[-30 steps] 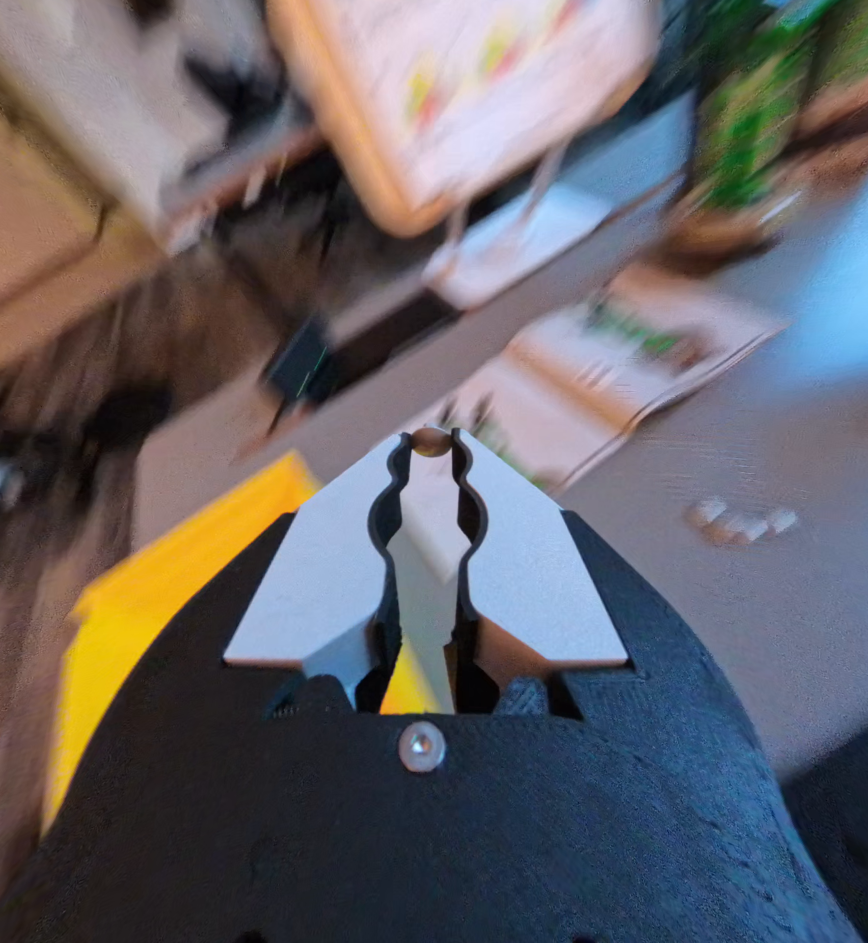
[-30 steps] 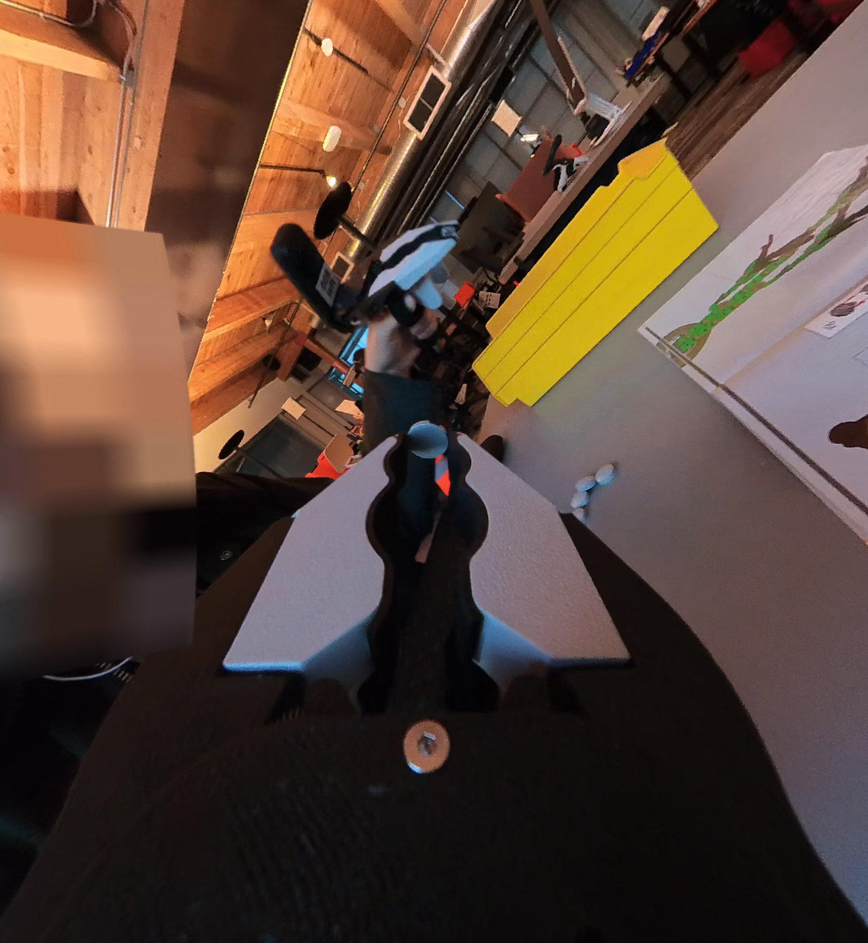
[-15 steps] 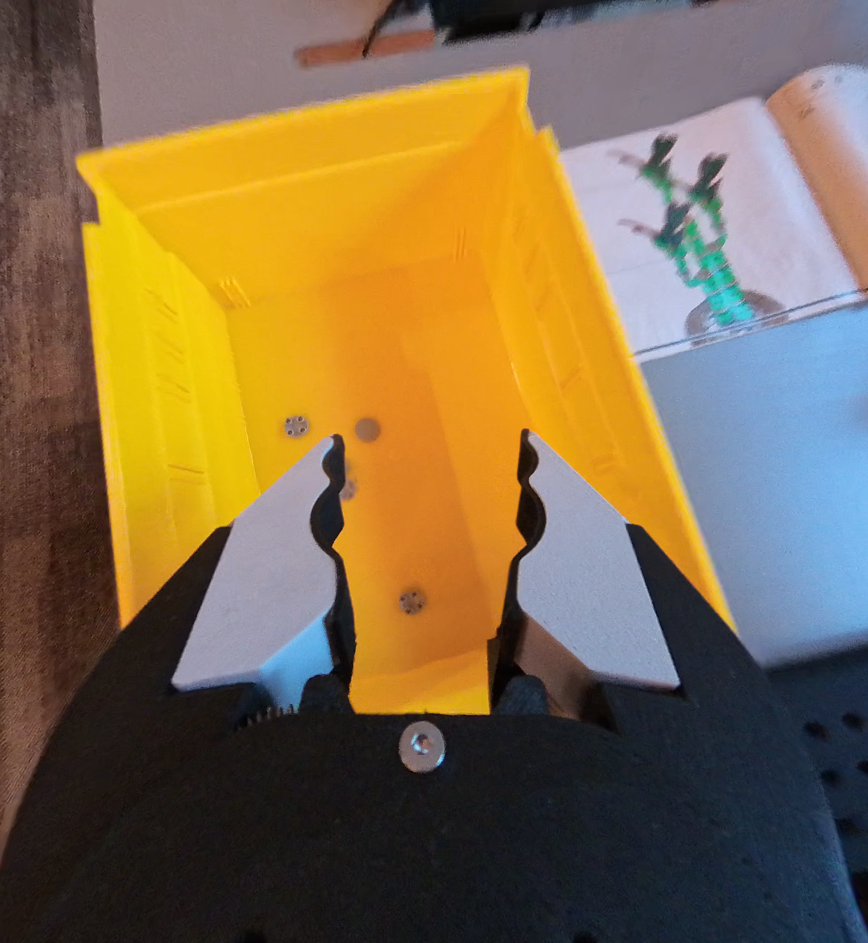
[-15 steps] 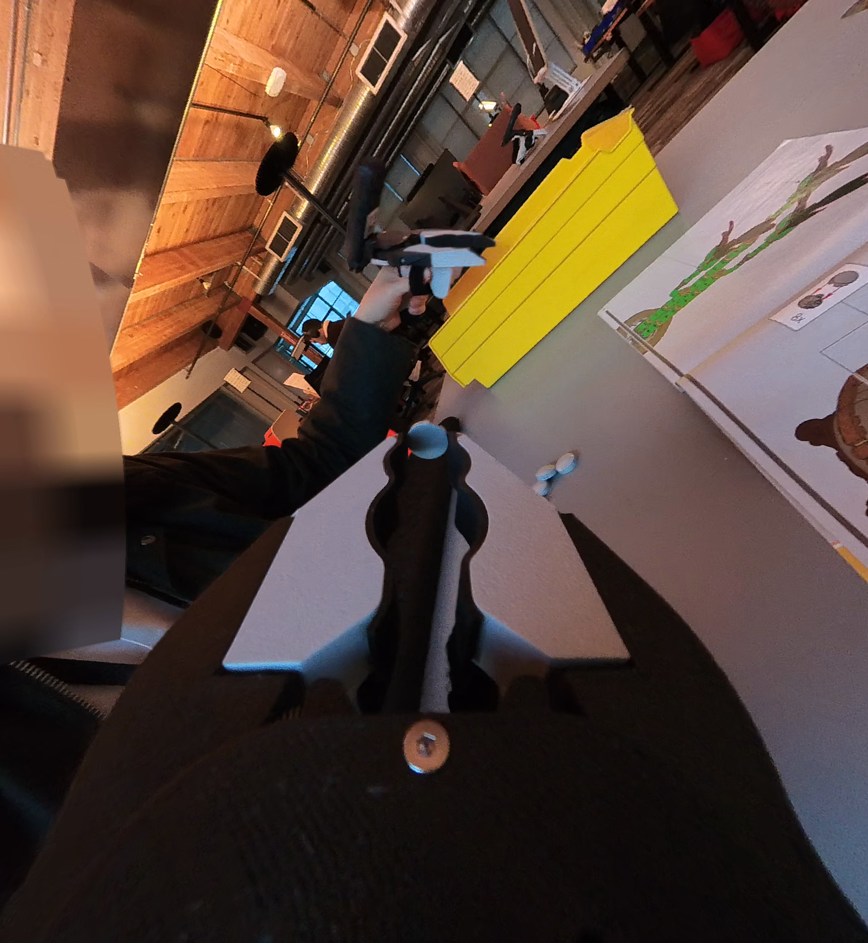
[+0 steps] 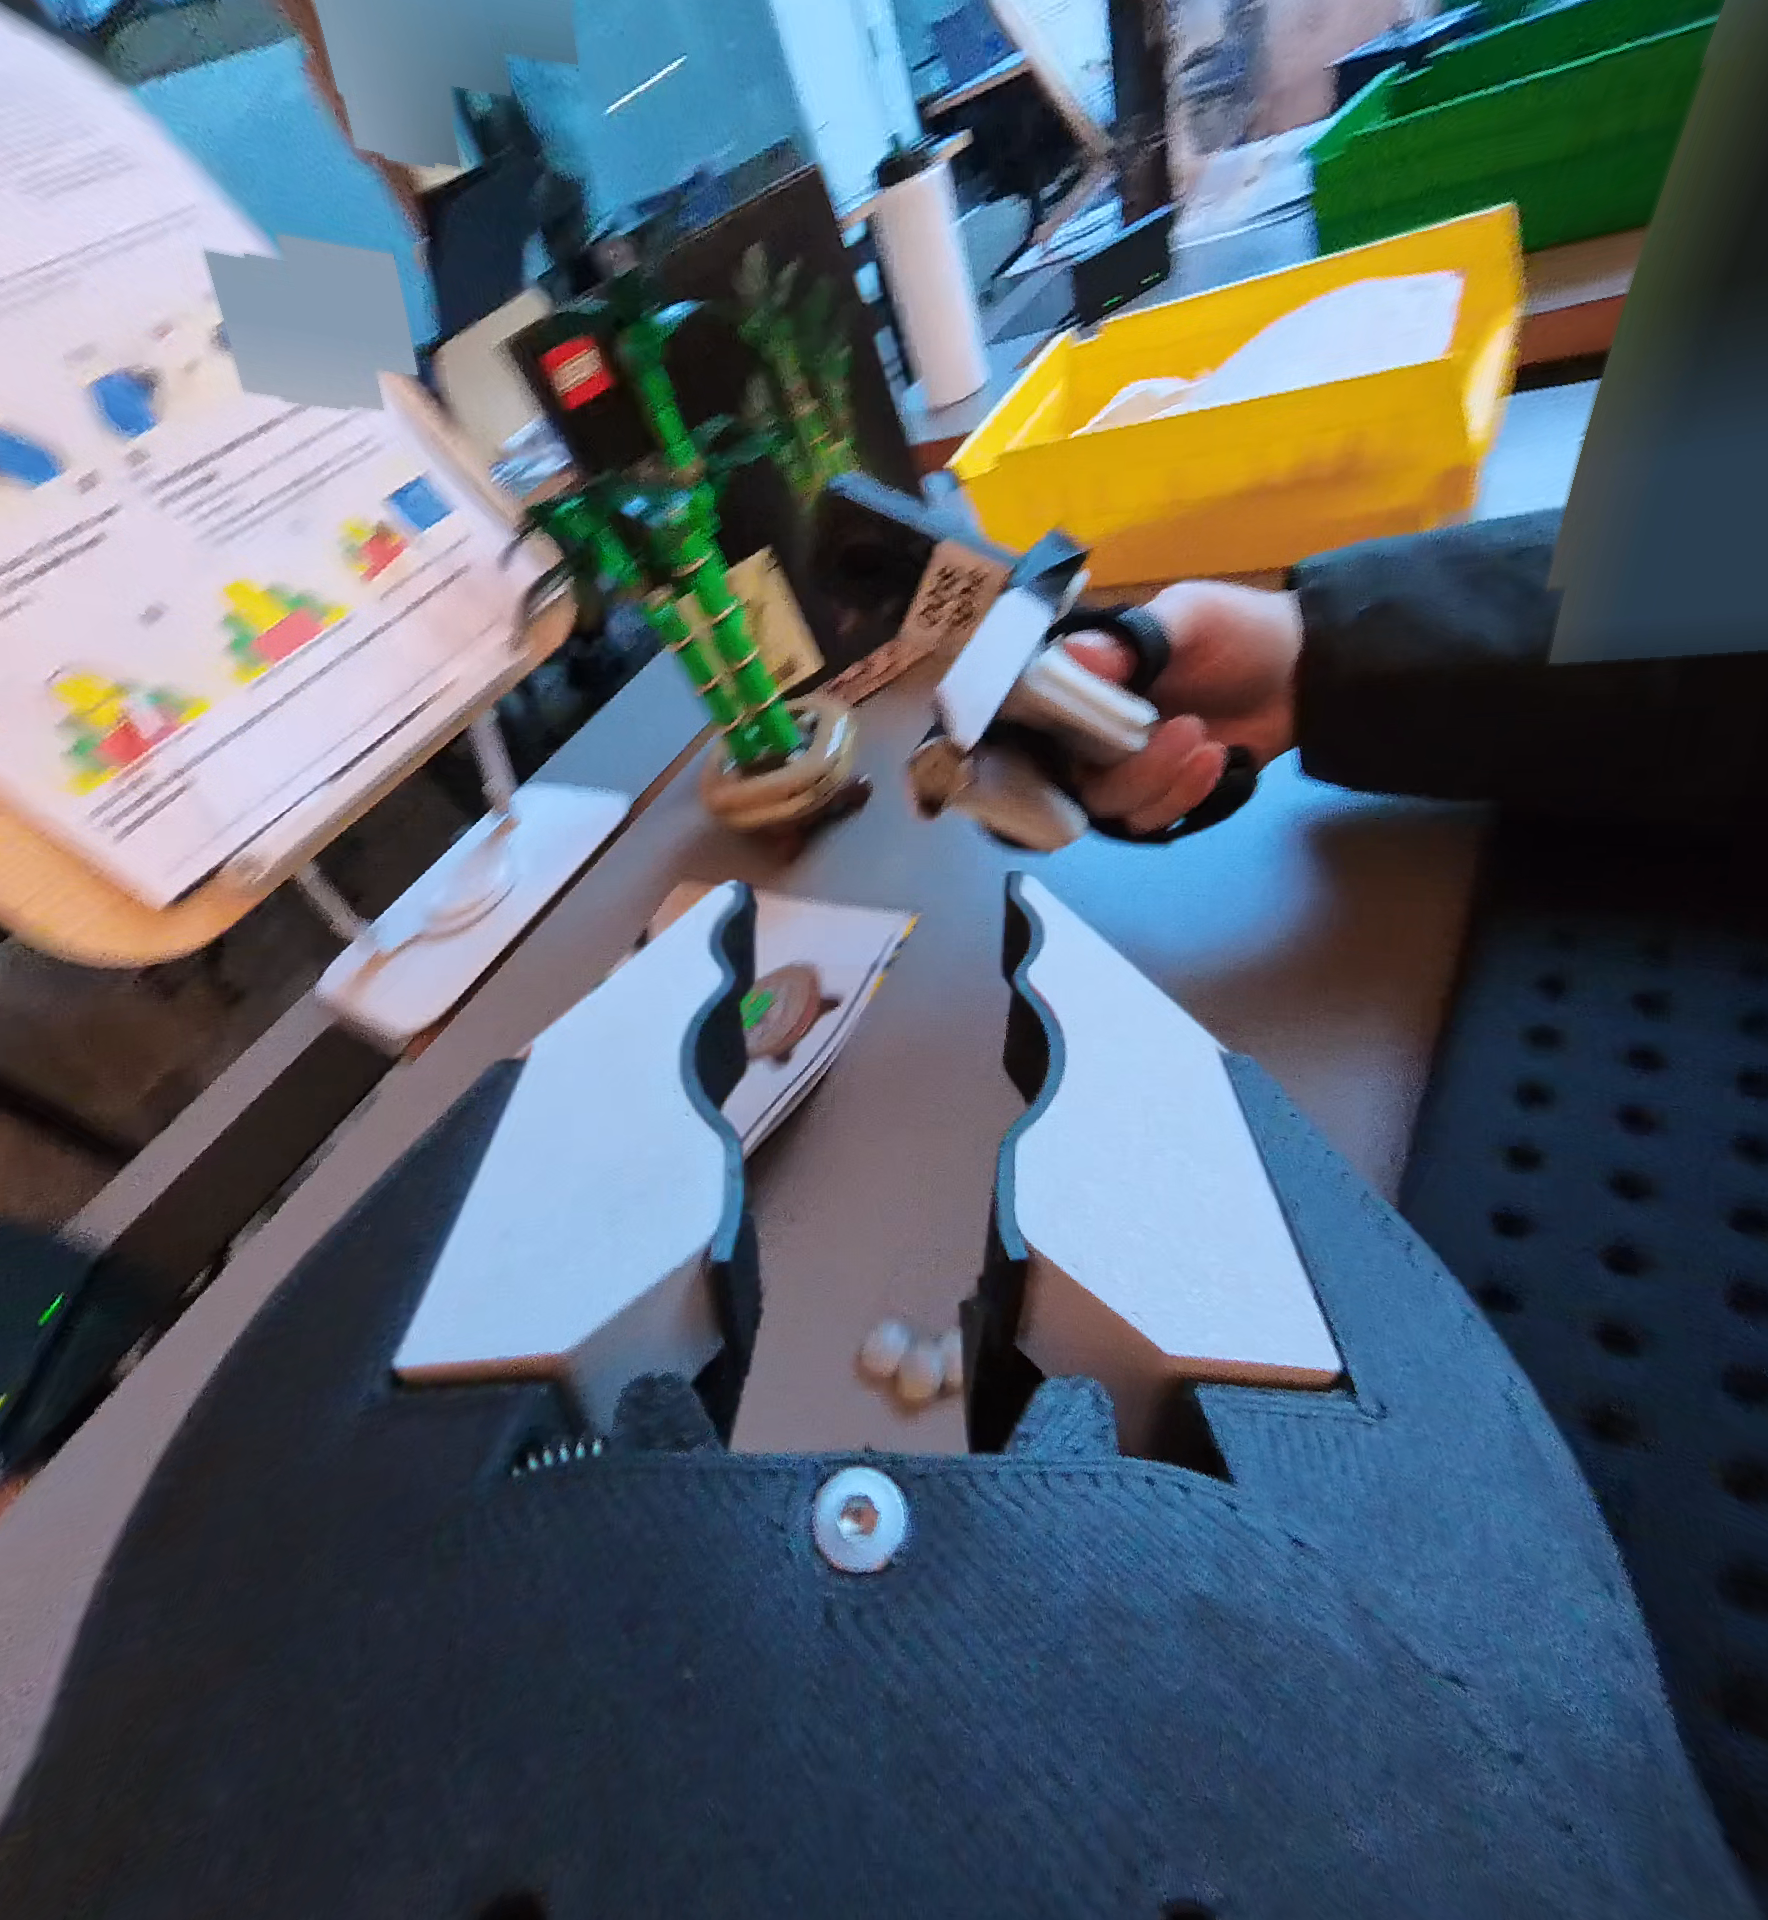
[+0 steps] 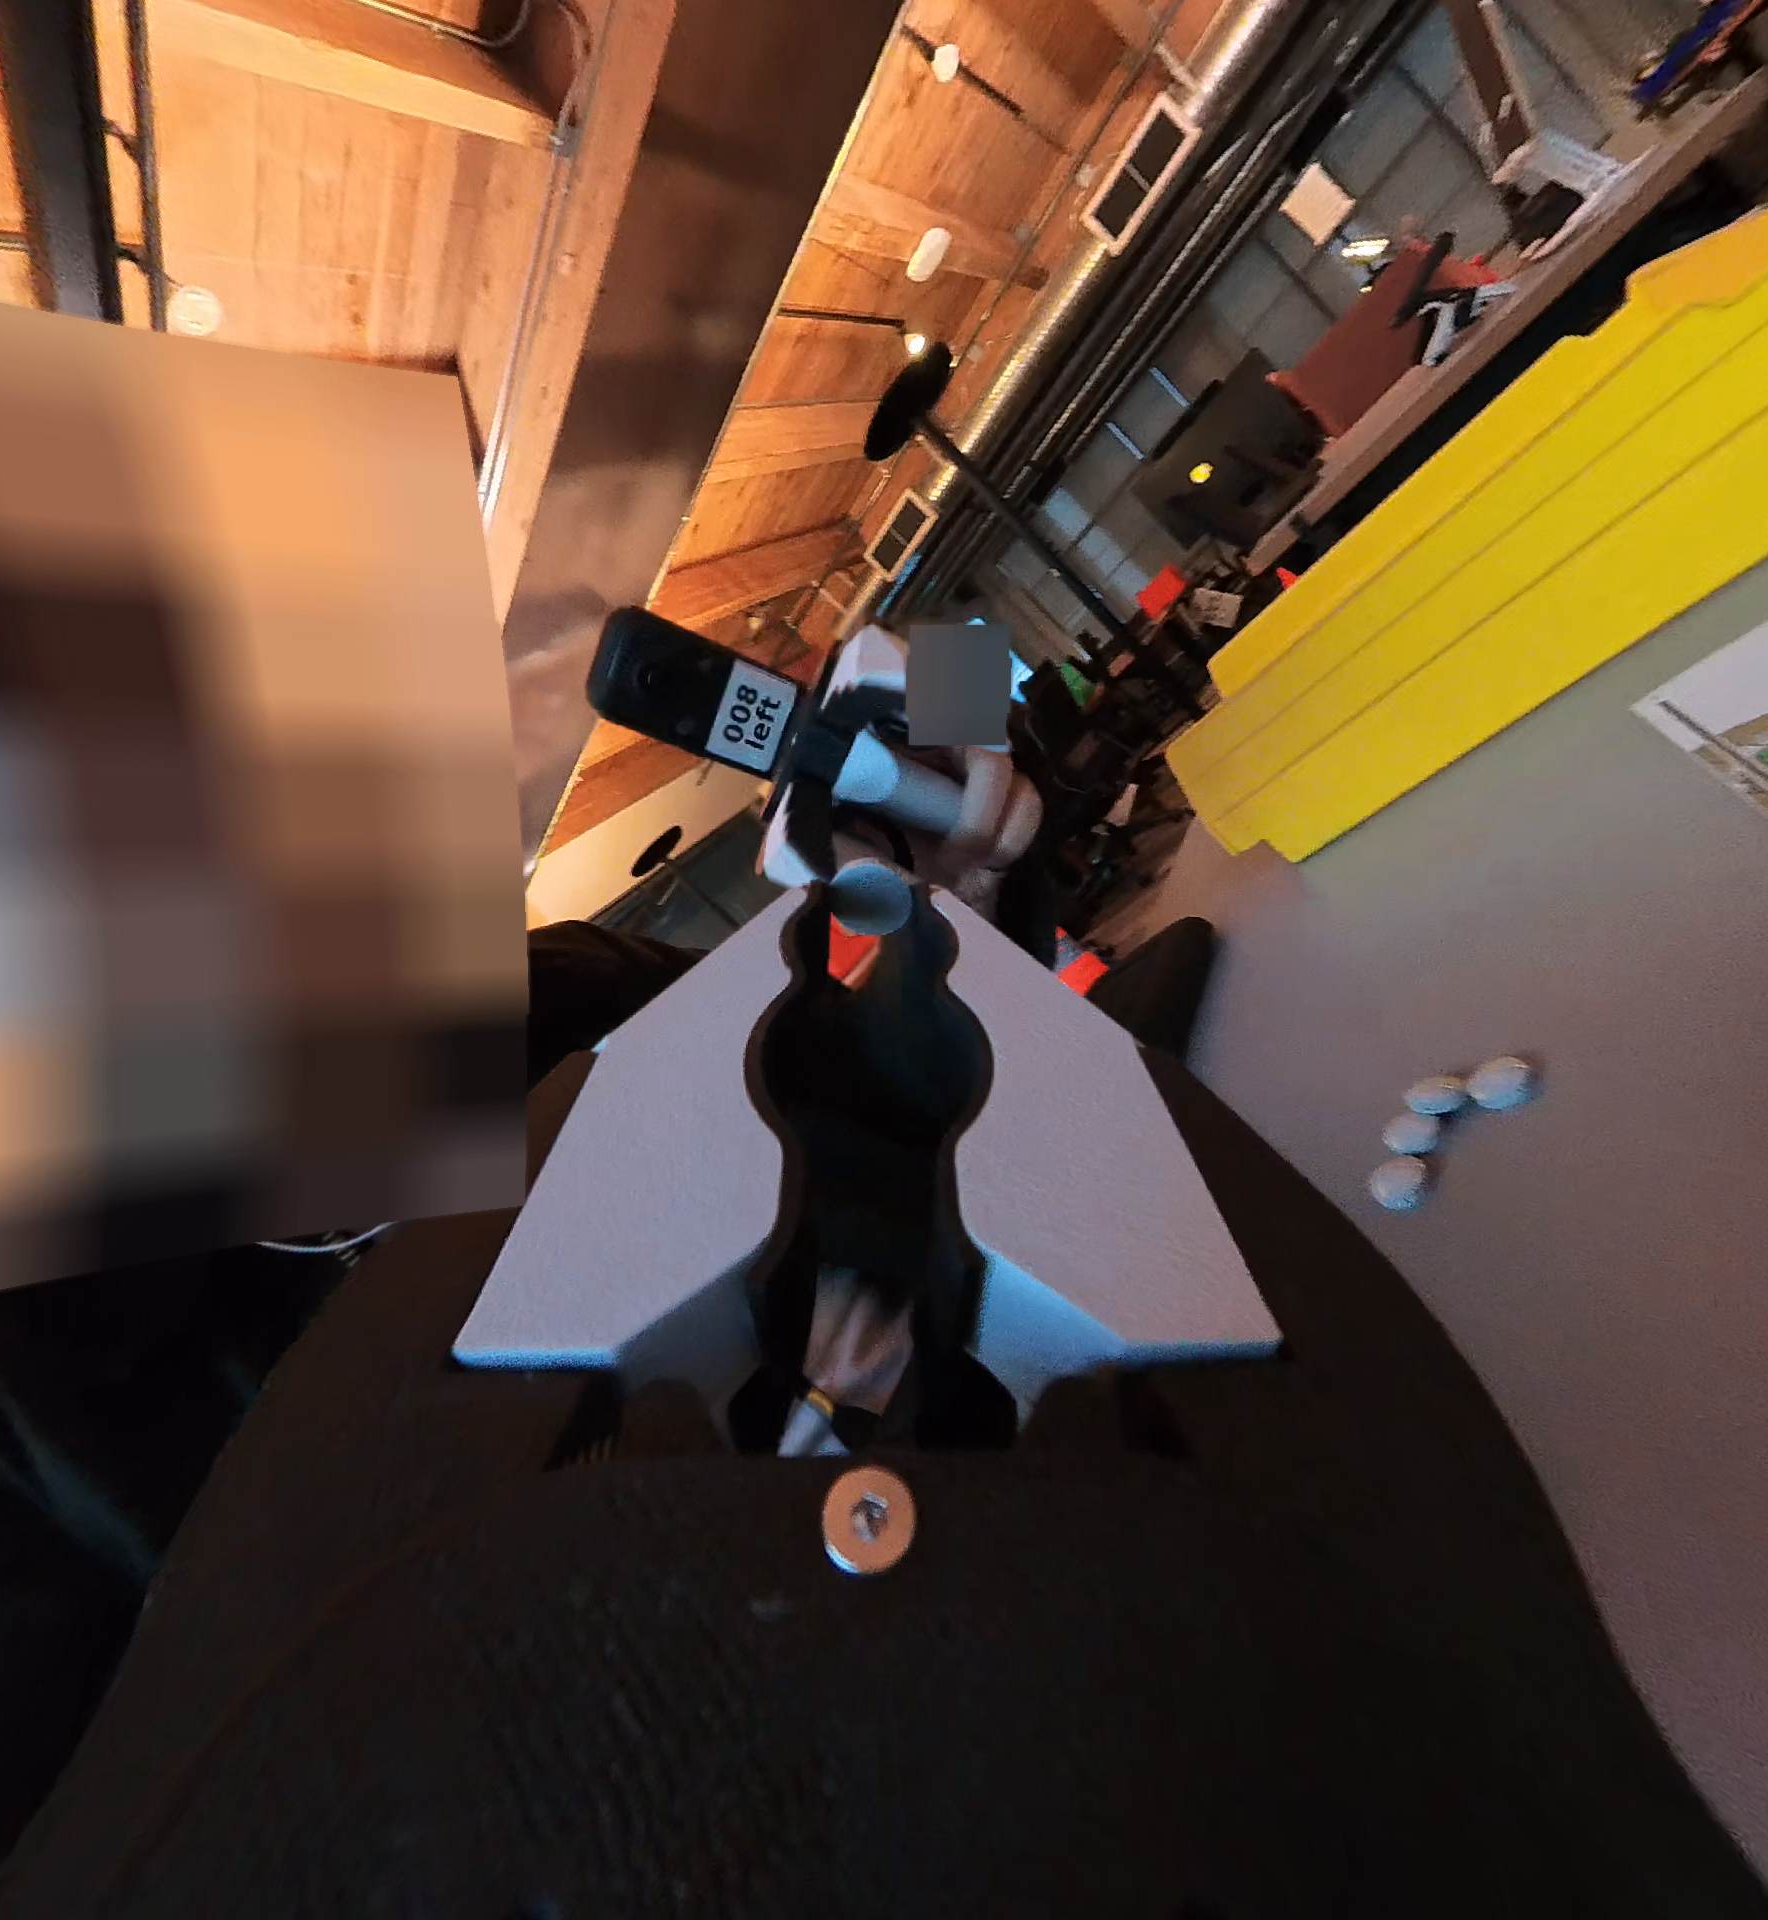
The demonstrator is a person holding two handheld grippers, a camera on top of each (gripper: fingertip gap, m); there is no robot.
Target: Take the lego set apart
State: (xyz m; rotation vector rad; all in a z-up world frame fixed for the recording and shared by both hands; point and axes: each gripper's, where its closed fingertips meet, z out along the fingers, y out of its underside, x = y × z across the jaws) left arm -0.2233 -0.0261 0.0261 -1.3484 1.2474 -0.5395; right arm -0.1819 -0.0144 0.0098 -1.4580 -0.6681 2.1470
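Observation:
The lego set is a green bamboo plant [image 5: 698, 613] on a round tan base [image 5: 781, 774], upright at the far side of the grey table. My left gripper [image 5: 875, 902] is open and empty, above the table and short of the plant. Several small pale round pieces [image 5: 906, 1363] lie on the table between its fingers. My right gripper [image 6: 864, 916] is shut on a small grey round piece [image 6: 869, 894] at its tips. It also shows in the left wrist view [image 5: 1005, 717], held by a hand just right of the plant.
An open booklet [image 5: 818, 1023] lies before the plant. A yellow bin [image 6: 1534, 540] stands at the table's far end, past the loose round pieces [image 6: 1451, 1122]. Another yellow bin [image 5: 1244, 436] is behind. A paper sheet on a stand [image 5: 163, 540] is left, a black perforated mat [image 5: 1638, 1143] right. Spacing between my two grippers at the tips: around 6 cm.
My left gripper was shut on a small round piece, then opened over the yellow bin, and has now swung back toward the plant, open and empty. The right gripper stayed shut on its piece.

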